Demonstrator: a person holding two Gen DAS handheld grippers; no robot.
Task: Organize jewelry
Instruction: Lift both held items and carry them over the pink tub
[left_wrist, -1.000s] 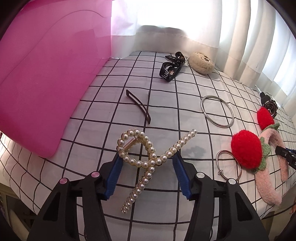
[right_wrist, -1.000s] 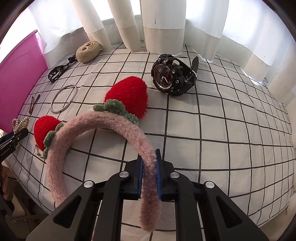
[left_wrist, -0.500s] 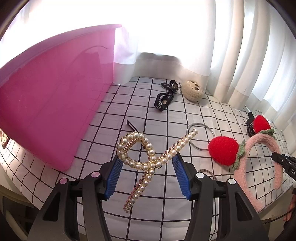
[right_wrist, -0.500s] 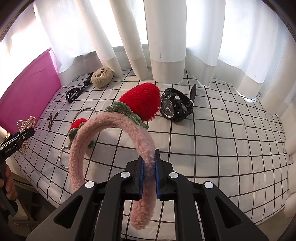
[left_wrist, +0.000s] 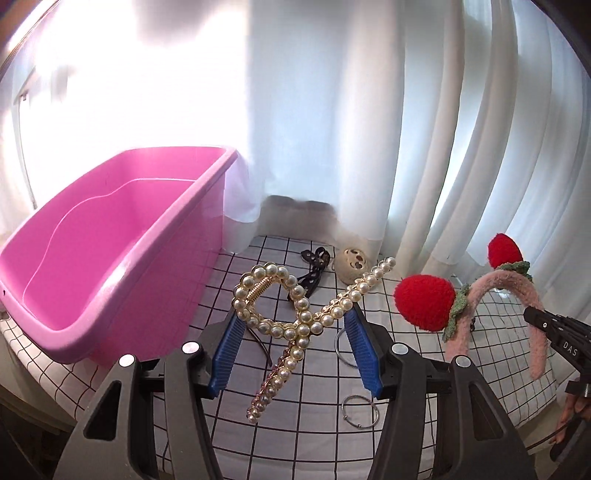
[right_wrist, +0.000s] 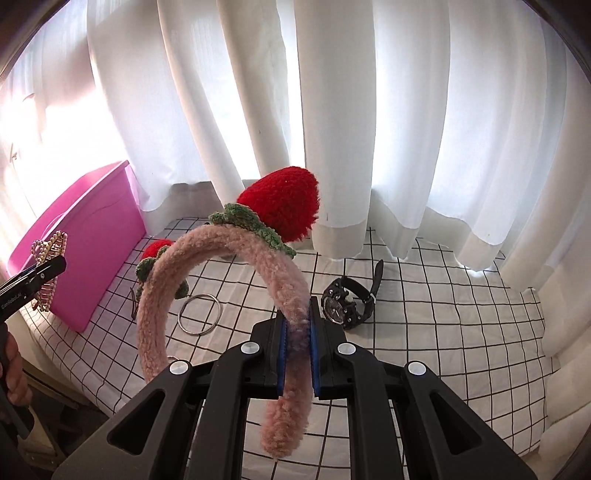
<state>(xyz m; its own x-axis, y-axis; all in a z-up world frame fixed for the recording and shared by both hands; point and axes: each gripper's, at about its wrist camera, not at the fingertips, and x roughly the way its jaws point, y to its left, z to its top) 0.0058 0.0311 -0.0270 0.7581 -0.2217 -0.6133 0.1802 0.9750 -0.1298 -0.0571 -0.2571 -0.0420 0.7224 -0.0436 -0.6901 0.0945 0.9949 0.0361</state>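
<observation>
My left gripper (left_wrist: 293, 336) is shut on a pearl hair clip (left_wrist: 295, 317) and holds it in the air above the checked cloth, right of the pink tub (left_wrist: 92, 266). My right gripper (right_wrist: 297, 343) is shut on one arm of a fluffy pink headband (right_wrist: 221, 251) with two red strawberries (right_wrist: 282, 206) and holds it well above the cloth. The headband also shows in the left wrist view (left_wrist: 495, 291). The tub also shows in the right wrist view (right_wrist: 92, 236), with the left gripper and pearl clip (right_wrist: 48, 266) in front of it.
On the cloth lie a black watch (right_wrist: 347, 302), a large metal ring (right_wrist: 199, 314), a small ring (left_wrist: 360, 410), a black hair clip (left_wrist: 258, 339), a black chain piece (left_wrist: 312, 269) and a beige fluffy piece (left_wrist: 352, 266). White curtains hang behind.
Both grippers have risen well above the cloth with their items. The left view now looks over the tub's rim into it; the headband hangs free in the air.
</observation>
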